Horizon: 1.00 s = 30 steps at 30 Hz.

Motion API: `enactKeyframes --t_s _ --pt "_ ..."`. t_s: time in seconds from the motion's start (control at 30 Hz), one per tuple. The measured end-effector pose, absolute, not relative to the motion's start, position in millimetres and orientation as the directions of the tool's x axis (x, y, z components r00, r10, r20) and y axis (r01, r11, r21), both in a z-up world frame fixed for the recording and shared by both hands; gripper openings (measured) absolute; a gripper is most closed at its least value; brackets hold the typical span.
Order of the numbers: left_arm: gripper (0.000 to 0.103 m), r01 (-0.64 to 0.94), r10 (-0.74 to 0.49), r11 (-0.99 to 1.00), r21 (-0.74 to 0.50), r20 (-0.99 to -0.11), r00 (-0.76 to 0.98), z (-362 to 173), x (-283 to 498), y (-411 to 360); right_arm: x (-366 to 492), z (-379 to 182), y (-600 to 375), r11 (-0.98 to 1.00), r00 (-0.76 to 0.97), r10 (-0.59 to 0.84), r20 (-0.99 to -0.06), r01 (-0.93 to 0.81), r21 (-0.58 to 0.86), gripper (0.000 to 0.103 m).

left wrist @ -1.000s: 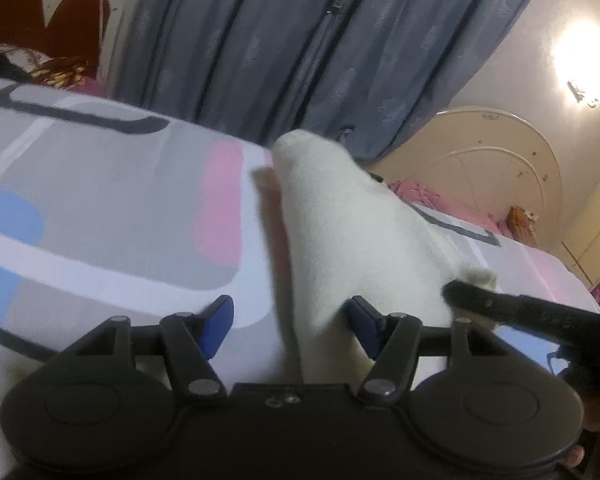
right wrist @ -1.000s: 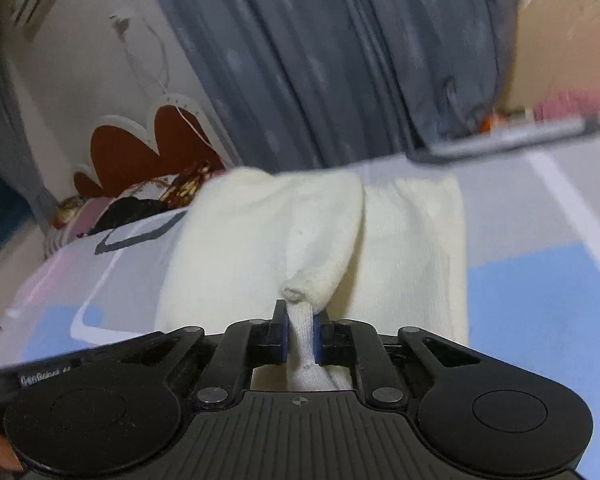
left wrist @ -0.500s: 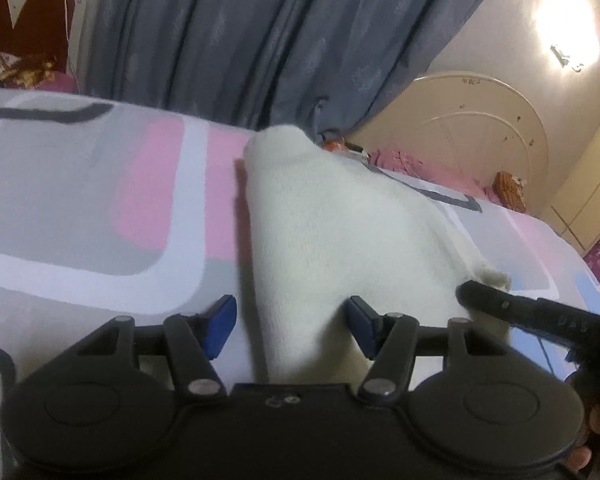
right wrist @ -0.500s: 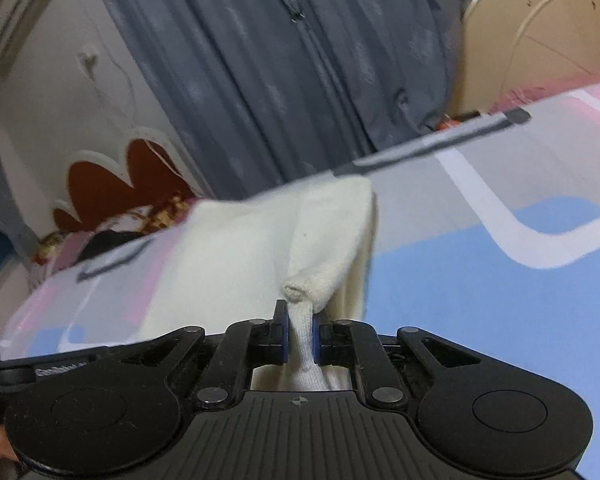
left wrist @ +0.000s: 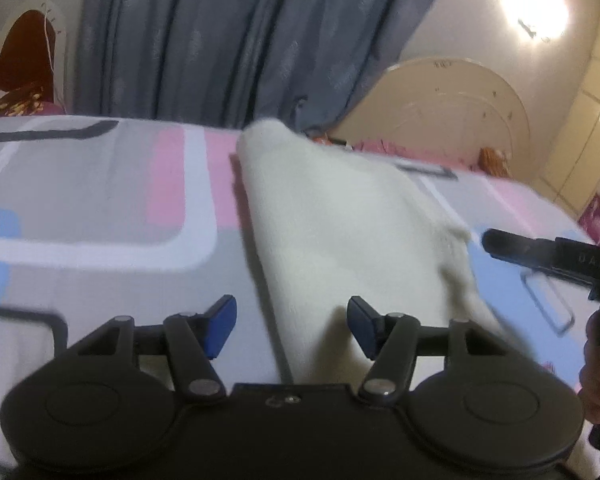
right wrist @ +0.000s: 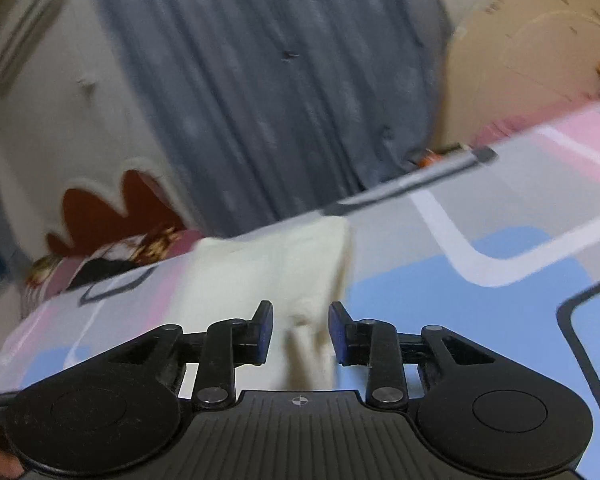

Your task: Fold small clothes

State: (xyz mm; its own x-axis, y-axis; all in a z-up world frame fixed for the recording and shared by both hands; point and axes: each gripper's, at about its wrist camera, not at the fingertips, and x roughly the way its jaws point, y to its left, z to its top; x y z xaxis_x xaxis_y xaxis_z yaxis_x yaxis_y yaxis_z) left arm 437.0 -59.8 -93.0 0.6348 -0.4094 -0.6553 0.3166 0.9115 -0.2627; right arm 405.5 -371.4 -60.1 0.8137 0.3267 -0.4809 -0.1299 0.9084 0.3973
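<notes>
A bed [left wrist: 100, 208] fills the lower part of both views, its sheet printed with grey, pink, pale blue and white rounded blocks. Behind it hang long grey-blue curtains [left wrist: 220, 40], with a cream arched headboard [left wrist: 452, 100] to one side, a red scalloped headboard [right wrist: 100, 208] to the other, and a bright wall lamp [left wrist: 536, 8] high up.

The cream garment [left wrist: 340, 220] lies flat on the sheet in a long folded shape, its far end reaching toward the curtains.

The left gripper [left wrist: 292, 320] hangs over the near end of the garment with its blue pads [left wrist: 220, 320] spread wide; the cloth's left edge runs between them, touching neither. In the left wrist view the right gripper's dark finger [left wrist: 540, 252] shows just past the garment's right-hand corner.

In the right wrist view the right gripper [right wrist: 300, 328] has its jaws opening. A narrow fold of the garment [right wrist: 300, 280] sits in the gap, and the pads do not press on it.

Half a second ago that same fold was pinched tight between the right gripper's pads; now it is let go and has dropped lower. The left gripper's spread is unchanged, though the garment sits a little further to the right in its view.
</notes>
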Motion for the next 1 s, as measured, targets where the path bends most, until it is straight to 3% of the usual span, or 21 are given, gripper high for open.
enactKeyframes --t_s 0.07,0.17,0.27,0.37,0.47,0.53,0.6,0.7,0.73,0.87,0.97,1.0 --pt "0.06 0.316 -0.394 0.917 -0.244 -0.681 0.617 -101 427 -64 397 -66 -351 0.918 0.767 0.361 -0.531 -0.191 0.348 0.02" --pt "0.063 0.349 -0.387 0.915 -0.201 -0.685 0.618 -109 410 -64 388 -93 -336 0.962 0.683 0.274 -0.677 -0.19 0.197 0.012" --pt "0.058 0.352 -0.38 0.918 -0.181 -0.653 0.655 -90 417 -61 381 -84 -341 0.968 0.705 0.252 -0.663 -0.177 0.18 0.009" --pt "0.058 0.367 -0.424 0.904 -0.221 -0.575 0.7 -65 447 -65 394 -60 -339 0.97 0.794 0.243 -0.558 -0.183 0.163 0.009" --pt "0.059 0.431 -0.486 0.872 -0.233 -0.528 0.697 -55 483 -87 434 -56 -332 0.974 0.824 0.219 -0.523 -0.148 0.174 0.009" --pt "0.061 0.446 -0.496 0.863 -0.237 -0.562 0.662 -65 515 -108 466 -63 -329 0.969 0.808 0.222 -0.546 -0.121 0.214 0.009" --pt "0.06 0.437 -0.436 0.882 -0.179 -0.661 0.61 -88 543 -128 499 -86 -329 0.969 0.739 0.217 -0.638 -0.084 0.232 0.009" --pt "0.062 0.456 -0.47 0.869 -0.194 -0.612 0.636 -79 551 -124 511 -74 -334 0.961 0.724 0.248 -0.643 -0.1 0.259 0.009" --pt "0.061 0.449 -0.462 0.875 -0.182 -0.594 0.658 -75 557 -123 510 -64 -336 0.964 0.757 0.243 -0.606 -0.118 0.239 0.009" --pt "0.061 0.402 -0.425 0.896 -0.186 -0.62 0.66 -81 594 -127 537 -55 -347 0.965 0.787 0.227 -0.573 -0.103 0.24 0.009" --pt "0.063 0.427 -0.395 0.896 -0.118 -0.651 0.648 -97 600 -135 563 -78 -336 0.969 0.697 0.231 -0.68 -0.101 0.225 0.009" --pt "0.063 0.433 -0.391 0.895 -0.103 -0.646 0.655 -99 599 -136 560 -85 -332 0.977 0.714 0.206 -0.669 -0.117 0.176 0.009"
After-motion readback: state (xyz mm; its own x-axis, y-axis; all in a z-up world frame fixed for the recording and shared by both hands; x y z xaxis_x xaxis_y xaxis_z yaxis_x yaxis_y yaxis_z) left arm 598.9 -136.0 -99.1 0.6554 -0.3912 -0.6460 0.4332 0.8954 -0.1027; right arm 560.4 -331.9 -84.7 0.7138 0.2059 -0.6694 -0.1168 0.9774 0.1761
